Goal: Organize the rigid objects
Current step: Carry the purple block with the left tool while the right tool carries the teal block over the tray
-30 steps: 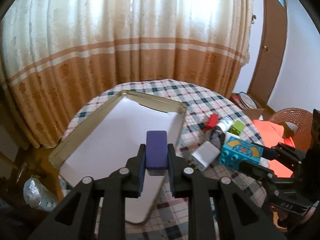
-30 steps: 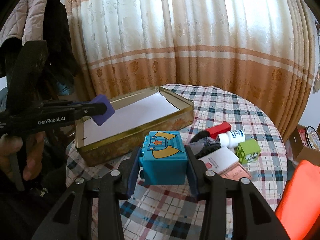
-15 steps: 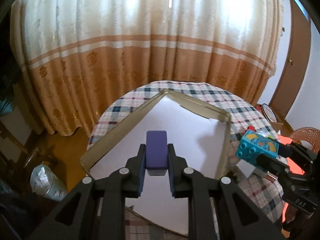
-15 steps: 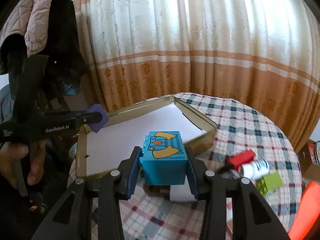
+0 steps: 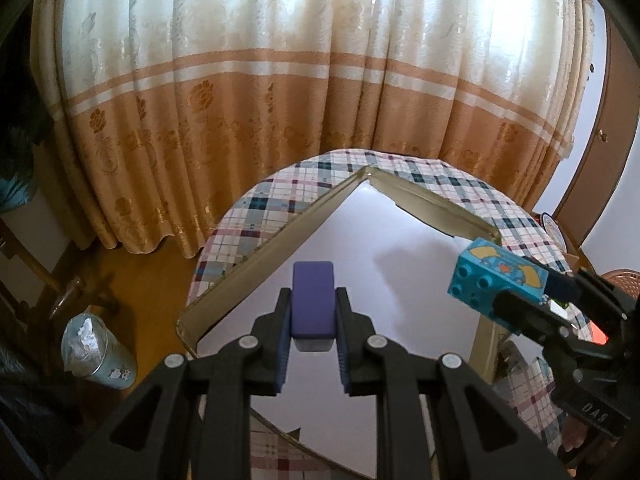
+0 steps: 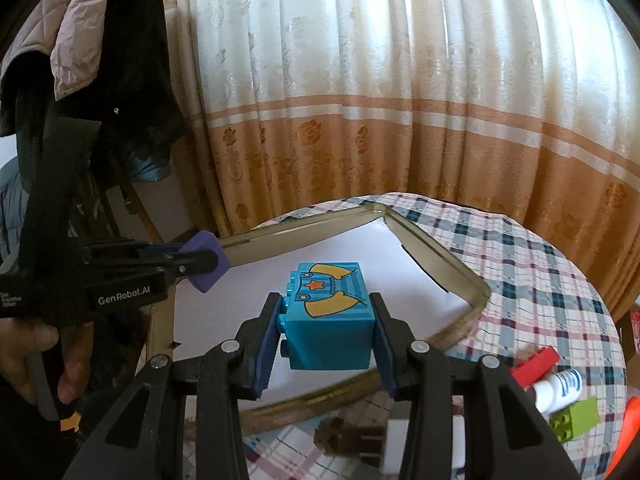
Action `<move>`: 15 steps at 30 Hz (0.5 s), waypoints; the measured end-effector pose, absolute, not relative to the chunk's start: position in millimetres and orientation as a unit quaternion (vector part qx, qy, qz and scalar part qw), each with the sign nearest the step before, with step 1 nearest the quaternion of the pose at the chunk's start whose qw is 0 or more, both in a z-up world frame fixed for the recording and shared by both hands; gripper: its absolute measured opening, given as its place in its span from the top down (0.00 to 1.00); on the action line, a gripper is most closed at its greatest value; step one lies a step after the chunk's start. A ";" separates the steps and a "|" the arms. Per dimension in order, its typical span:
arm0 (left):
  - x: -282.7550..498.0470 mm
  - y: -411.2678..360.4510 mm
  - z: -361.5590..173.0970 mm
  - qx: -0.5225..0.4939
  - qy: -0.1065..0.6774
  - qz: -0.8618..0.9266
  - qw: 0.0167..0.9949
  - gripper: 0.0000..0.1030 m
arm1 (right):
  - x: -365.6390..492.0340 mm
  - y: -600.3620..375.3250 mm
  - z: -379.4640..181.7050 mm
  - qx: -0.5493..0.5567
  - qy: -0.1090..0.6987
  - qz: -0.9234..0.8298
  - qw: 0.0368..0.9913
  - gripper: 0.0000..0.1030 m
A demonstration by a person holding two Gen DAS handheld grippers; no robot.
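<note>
My left gripper point(image 5: 313, 300) is shut on a purple block point(image 5: 313, 298) and holds it above the near left part of the gold-rimmed tin tray point(image 5: 256, 258) with its white liner. That gripper point(image 6: 206, 262) and its purple block point(image 6: 208, 260) also appear at the left of the right wrist view, at the tray's left rim point(image 6: 160, 320). My right gripper point(image 6: 326, 316) is shut on a teal toy brick point(image 6: 328, 316) with yellow and star print, held over the tray's near edge. The same teal brick point(image 5: 496, 280) shows at the right of the left wrist view.
The tray lies on a round table with a checked cloth point(image 6: 540, 280). Beside the tray on the right lie a red piece point(image 6: 536, 366), a white bottle point(image 6: 560, 388), a green brick point(image 6: 576, 422), a dark object point(image 6: 340, 440) and a white box. A bin point(image 5: 98, 354) stands on the floor. Curtains hang behind.
Both grippers have moved leftward from the loose objects to over the tray, each still gripping its block. The left wrist view now looks down into the tray's far corner.
</note>
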State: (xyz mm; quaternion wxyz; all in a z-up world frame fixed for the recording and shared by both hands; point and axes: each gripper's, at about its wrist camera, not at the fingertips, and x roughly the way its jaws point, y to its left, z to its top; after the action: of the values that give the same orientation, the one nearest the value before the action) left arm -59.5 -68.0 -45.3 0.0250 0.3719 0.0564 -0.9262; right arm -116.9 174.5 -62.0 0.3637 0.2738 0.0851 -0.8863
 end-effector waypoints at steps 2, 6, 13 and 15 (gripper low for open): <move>-61.3 -70.8 -47.0 0.374 0.058 -0.925 0.026 0.83 | -119.8 169.0 -63.7 0.275 0.086 -0.886 0.364 0.57; -64.7 -76.2 -51.4 0.380 0.062 -0.923 0.030 0.83 | -125.1 161.2 -68.1 0.281 0.078 -0.884 0.365 0.57; -66.2 -77.5 -55.3 0.383 0.064 -0.921 0.030 0.83 | -127.7 147.9 -73.8 0.284 0.085 -0.882 0.366 0.56; -66.9 -77.6 -55.8 0.384 0.064 -0.921 0.030 0.83 | -128.8 145.3 -74.3 0.284 0.087 -0.882 0.367 0.56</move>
State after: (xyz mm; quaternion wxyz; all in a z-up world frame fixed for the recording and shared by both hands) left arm -66.9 -77.6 -55.8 0.0303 0.3839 0.0636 -0.9207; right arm -128.8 145.3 -74.3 0.3666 0.2838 0.0875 -0.8817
